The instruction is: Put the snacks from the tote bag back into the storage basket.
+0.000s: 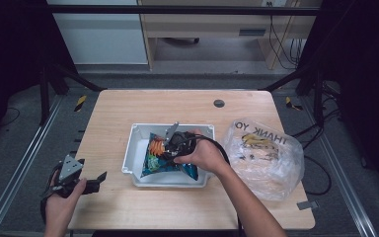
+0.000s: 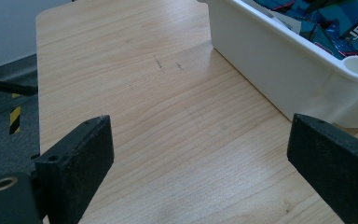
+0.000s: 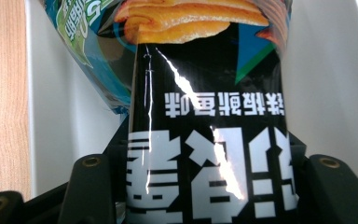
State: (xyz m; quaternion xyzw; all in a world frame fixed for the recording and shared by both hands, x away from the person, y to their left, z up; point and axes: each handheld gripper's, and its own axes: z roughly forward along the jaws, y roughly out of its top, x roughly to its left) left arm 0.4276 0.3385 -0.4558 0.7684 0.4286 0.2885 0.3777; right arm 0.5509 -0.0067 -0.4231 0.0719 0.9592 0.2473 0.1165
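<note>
Glossy black crisp packet (image 3: 209, 135) clamped between right gripper (image 1: 177, 143) fingers, inside white moulded plastic bin (image 2: 279, 60); left gripper (image 2: 200, 154) jaws spread wide, nothing held, over pale woodgrain table (image 2: 135, 93); crinkled clear bag (image 1: 266, 158) beside bin; grey floor beyond.

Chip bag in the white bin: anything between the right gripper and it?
Nothing visible. In the right gripper view the right gripper is shut on the black chip bag, the bag's end pinched between its jaws. The bag lies in the white bin, over a blue snack bag.
</note>
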